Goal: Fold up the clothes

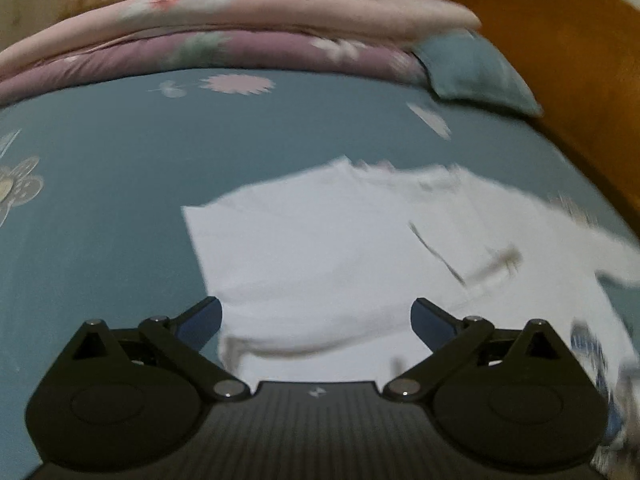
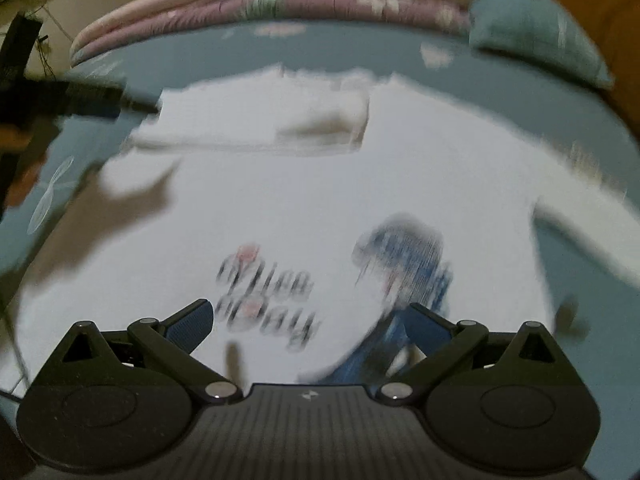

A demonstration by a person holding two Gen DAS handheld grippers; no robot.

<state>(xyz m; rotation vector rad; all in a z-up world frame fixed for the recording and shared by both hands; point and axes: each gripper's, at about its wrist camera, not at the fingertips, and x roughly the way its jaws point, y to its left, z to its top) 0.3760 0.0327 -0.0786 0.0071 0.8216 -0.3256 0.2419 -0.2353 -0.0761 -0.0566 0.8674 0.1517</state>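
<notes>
A white T-shirt (image 1: 340, 248) lies on the blue bed sheet (image 1: 100, 184), its left sleeve folded in over the body. In the right wrist view the shirt (image 2: 320, 184) shows black lettering and a blue print (image 2: 408, 256) facing up; the image is motion-blurred. My left gripper (image 1: 316, 312) is open and empty, just above the shirt's left part. My right gripper (image 2: 308, 320) is open and empty above the printed chest. The left gripper also shows in the right wrist view (image 2: 80, 100) at the shirt's left edge.
Folded pink and mauve floral quilts (image 1: 224, 28) are stacked along the far side of the bed. A blue pillow (image 1: 476, 68) lies at the far right. An orange-brown wooden headboard (image 1: 560, 52) bounds the right side.
</notes>
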